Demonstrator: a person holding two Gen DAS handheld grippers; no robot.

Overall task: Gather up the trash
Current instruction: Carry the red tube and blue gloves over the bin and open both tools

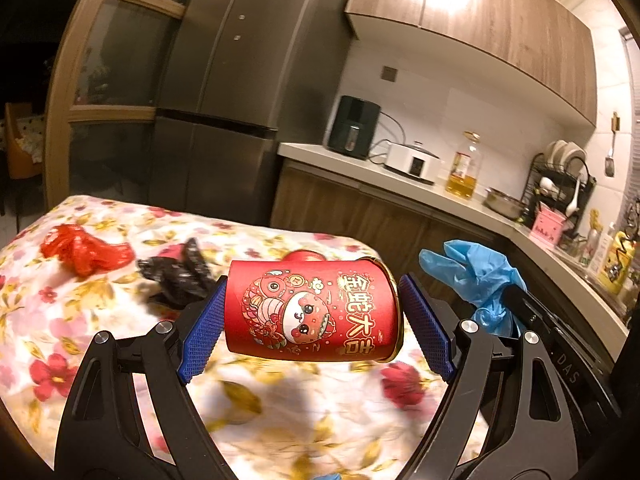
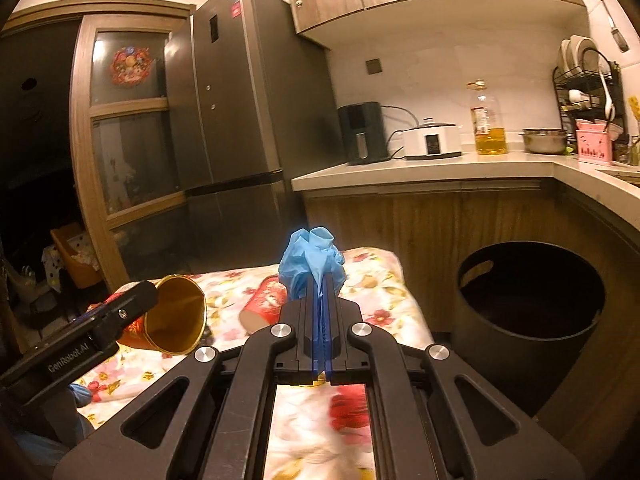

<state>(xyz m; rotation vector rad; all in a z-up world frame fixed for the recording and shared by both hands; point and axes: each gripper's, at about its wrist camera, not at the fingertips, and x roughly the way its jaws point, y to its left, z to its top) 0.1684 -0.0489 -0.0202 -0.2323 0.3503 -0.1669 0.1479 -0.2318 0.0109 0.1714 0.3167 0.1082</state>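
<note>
My left gripper is shut on a red paper cup with a gold rim, held sideways above the floral tablecloth; the cup also shows in the right wrist view. My right gripper is shut on a crumpled blue glove, also visible in the left wrist view. A red plastic bag and a black plastic bag lie on the table at the far left. A second red cup lies on the table.
A black round bin stands open on the floor right of the table, below the counter. A grey fridge stands behind the table. The counter holds an air fryer, cooker, oil bottle and dish rack.
</note>
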